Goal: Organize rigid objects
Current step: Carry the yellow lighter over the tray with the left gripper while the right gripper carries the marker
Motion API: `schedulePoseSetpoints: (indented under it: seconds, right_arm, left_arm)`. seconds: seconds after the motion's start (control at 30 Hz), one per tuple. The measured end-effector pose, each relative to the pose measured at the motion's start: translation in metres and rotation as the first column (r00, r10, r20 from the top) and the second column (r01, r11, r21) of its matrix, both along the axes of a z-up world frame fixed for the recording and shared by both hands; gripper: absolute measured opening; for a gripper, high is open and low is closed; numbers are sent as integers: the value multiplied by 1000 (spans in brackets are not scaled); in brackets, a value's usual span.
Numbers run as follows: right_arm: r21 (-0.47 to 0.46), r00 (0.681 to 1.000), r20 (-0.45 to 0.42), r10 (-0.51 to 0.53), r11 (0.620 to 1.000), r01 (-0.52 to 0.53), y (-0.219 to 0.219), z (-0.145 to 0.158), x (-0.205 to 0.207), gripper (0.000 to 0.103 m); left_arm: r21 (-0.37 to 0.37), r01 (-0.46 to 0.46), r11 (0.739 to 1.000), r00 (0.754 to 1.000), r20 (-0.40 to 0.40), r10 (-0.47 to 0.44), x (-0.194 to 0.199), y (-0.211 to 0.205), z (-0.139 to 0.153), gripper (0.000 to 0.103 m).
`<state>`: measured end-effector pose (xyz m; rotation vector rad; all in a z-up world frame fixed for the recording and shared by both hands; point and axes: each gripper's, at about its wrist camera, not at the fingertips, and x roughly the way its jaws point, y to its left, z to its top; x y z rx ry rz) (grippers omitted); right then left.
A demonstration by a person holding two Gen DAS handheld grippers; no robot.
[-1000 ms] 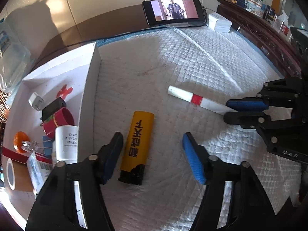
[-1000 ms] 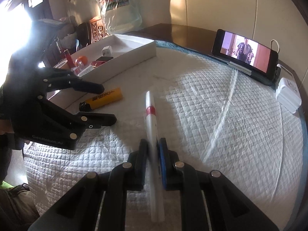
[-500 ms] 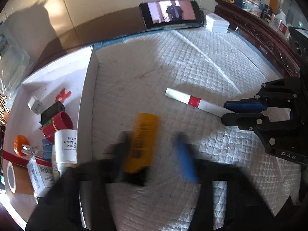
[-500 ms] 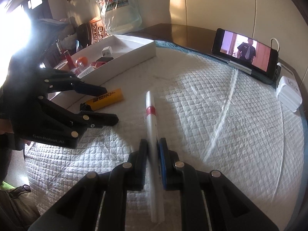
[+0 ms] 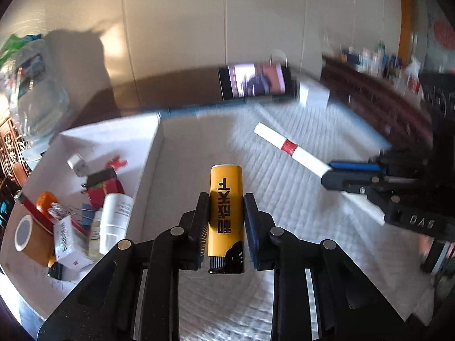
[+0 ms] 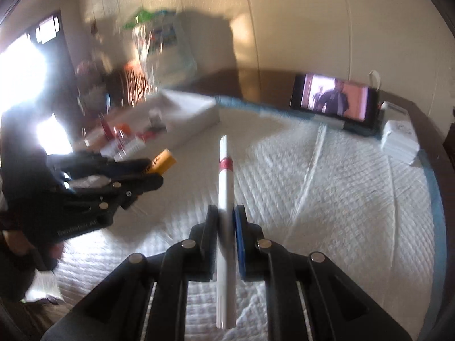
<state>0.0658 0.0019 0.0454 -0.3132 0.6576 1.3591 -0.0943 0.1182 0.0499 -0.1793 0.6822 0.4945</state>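
The left gripper (image 5: 224, 221) has its jaws clamped on the sides of a yellow lighter (image 5: 226, 207), which stands clear of the white quilted pad (image 5: 284, 199) with its black cap end toward the camera. The right gripper (image 6: 226, 236) is closed on a white marker with a red band (image 6: 226, 187), gripped at about mid-length so that both ends stick out past the pads; in the left wrist view it too appears lifted off the pad. The white tray (image 5: 155, 153) lies at the left side of the pad and already holds a white bottle (image 5: 116, 216), a roll of tape (image 5: 24, 234), a small white box (image 5: 69, 237), binder clips and other small bits.

The step in hand looks like carrying both items over to the tray. To do it well, bring each one high enough to pass over the tray's wall, since the lighter is nearest it and low. Take the left hand in first; the marker is long and could knock the bottle or the other gripper if both arrive together. Aim for the bare back half of the tray, lower until the item nearly rests, then release, so neither bounces or rolls. Lay the marker along a wall to stop it rolling. A phone (image 6: 334, 101) playing video stands at the far edge, well apart
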Motion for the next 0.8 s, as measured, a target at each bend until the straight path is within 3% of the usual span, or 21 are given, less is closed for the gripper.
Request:
schedulePoseSetpoints:
  seconds: [0.13,0.43,0.8]
  right_arm:
    - [129,999,21,-29,991,26,-18,18,-18,10]
    - [365,996,45,-79,929,57,-51,49,-48,10]
    - [375,996,49,-73,926,50,-50,54,-62,10]
  left_arm:
    - [22,-6,1000,993,120,4,-17,-7,24,23]
    - [104,-89,991,963,264,58,-50,-20,57,23]
    - [106,-137,985,948,301,100,-76,-18,62,23]
